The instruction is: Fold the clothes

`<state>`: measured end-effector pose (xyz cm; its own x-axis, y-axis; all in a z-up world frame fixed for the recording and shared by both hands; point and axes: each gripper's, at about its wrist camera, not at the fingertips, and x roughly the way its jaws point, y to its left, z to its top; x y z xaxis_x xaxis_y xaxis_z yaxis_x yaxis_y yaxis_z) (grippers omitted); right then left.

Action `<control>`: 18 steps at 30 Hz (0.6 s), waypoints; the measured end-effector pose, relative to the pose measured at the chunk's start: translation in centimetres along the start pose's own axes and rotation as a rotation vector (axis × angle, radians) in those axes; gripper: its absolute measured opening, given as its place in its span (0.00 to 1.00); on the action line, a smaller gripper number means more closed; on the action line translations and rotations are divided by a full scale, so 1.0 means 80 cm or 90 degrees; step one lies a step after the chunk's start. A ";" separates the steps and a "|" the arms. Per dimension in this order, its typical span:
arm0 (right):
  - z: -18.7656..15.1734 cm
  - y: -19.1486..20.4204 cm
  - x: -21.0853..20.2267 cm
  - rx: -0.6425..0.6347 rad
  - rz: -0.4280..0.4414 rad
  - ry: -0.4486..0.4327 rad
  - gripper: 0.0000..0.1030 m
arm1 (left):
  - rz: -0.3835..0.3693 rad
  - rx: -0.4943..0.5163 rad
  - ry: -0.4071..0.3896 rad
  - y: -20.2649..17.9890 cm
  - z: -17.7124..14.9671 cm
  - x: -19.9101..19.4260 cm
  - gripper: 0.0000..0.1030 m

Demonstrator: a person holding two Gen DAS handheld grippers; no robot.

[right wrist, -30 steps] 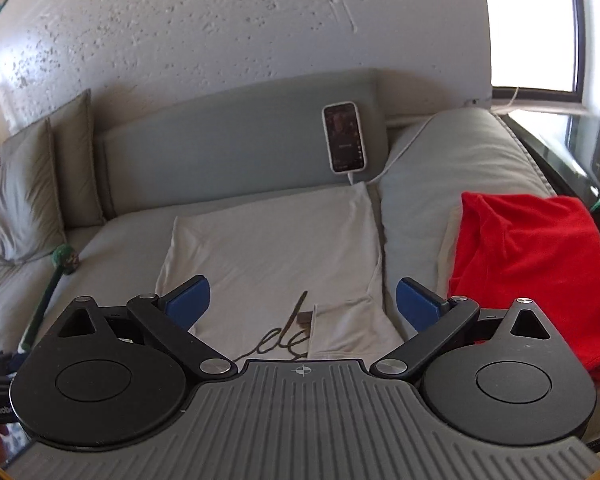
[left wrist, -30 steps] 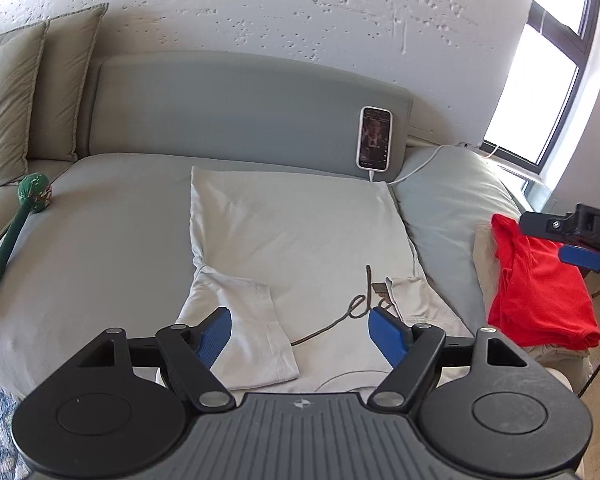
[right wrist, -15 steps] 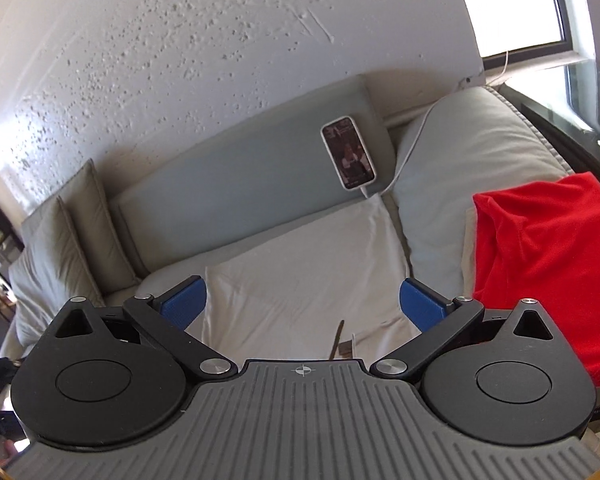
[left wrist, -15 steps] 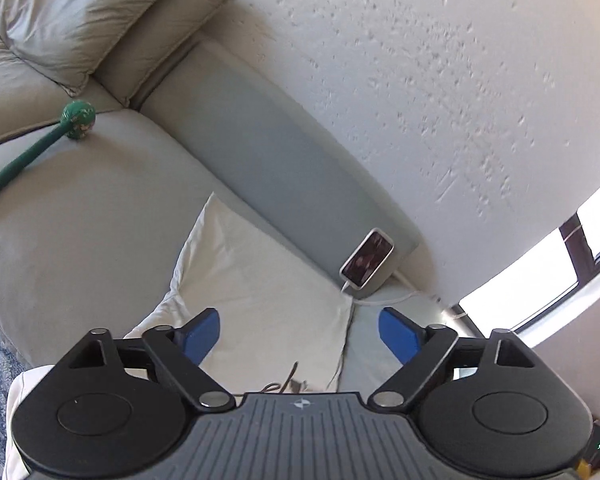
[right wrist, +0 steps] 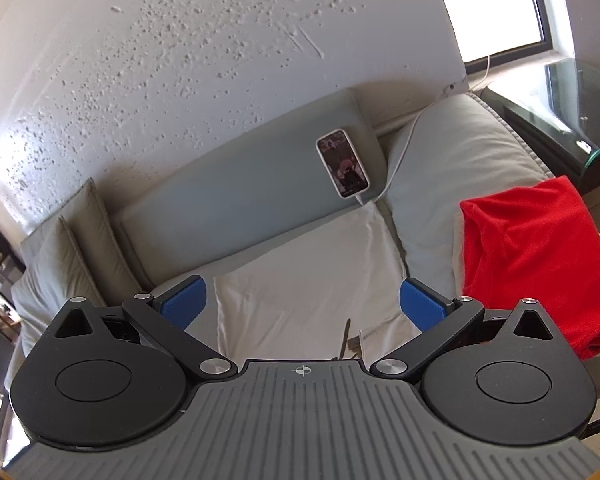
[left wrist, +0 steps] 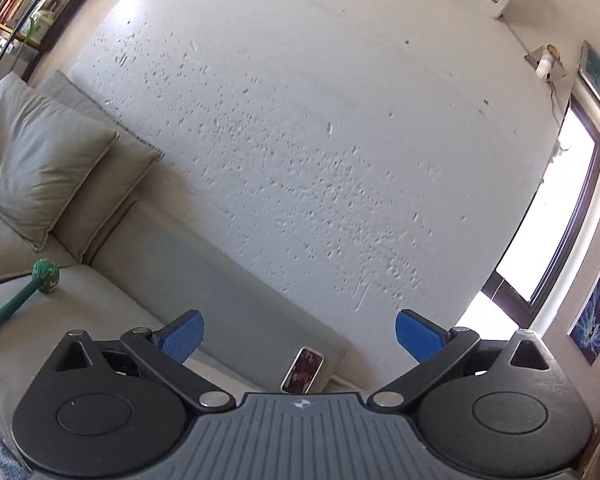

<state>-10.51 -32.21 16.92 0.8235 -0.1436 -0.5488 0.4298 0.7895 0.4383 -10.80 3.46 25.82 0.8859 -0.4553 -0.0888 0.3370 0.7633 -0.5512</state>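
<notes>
Left wrist: the left gripper point(left wrist: 298, 338) points at the wall, jaws opening with nothing between them; no clothing shows. Right wrist: the right gripper point(right wrist: 302, 304), spread and empty, hangs over the white garment point(right wrist: 300, 288) on the sofa point(right wrist: 236, 196); red garment point(right wrist: 540, 256) on the armrest

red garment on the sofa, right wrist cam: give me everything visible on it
The red garment is a plain bright red, soft knit-looking cloth with no print showing. It lies loosely folded in layers, lightly creased, draped over the sofa's grey right-hand cushion, on top of a paler cloth whose edges show beside it. Its near corner hangs past the gripper's housing in the picture. Nothing grips it.
</notes>
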 end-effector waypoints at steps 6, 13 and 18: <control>-0.001 0.010 -0.009 -0.018 0.013 -0.007 0.99 | -0.009 -0.009 -0.057 0.001 0.014 -0.008 0.99; -0.002 0.007 -0.009 -0.011 0.010 -0.001 0.99 | -0.016 -0.012 -0.069 0.004 0.015 -0.018 0.99; -0.001 0.009 -0.007 -0.012 0.015 0.005 0.99 | -0.033 -0.004 -0.070 -0.002 0.014 -0.015 0.99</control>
<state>-10.68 -31.51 17.46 0.8306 -0.1207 -0.5436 0.4032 0.8037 0.4376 -11.53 4.45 26.96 0.8970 -0.4410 0.0313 0.3816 0.7366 -0.5584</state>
